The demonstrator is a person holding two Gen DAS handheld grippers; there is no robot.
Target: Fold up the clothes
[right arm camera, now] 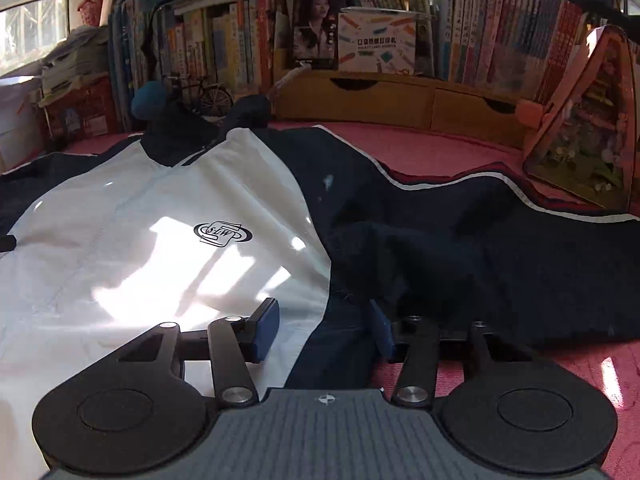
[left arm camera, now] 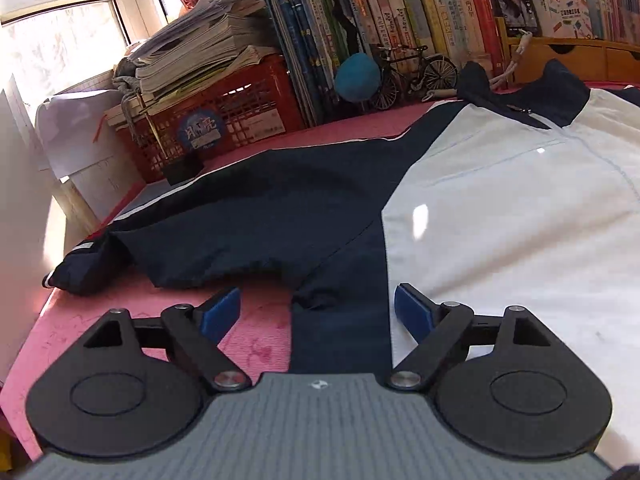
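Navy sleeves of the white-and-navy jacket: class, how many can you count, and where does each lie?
2. One navy sleeve lies toward the window; the other toward the leaning picture book.

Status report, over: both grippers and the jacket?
Left gripper open, right gripper open, neither holding. Jacket flat on pink mat, sleeves spread, unfolded. Nothing lying on it.

One navy-and-white zip-up jacket (left arm camera: 500, 208) ahead of the fingers; beyond it, one small black model bicycle (left arm camera: 416, 74), one red plastic crate (left arm camera: 240, 116).
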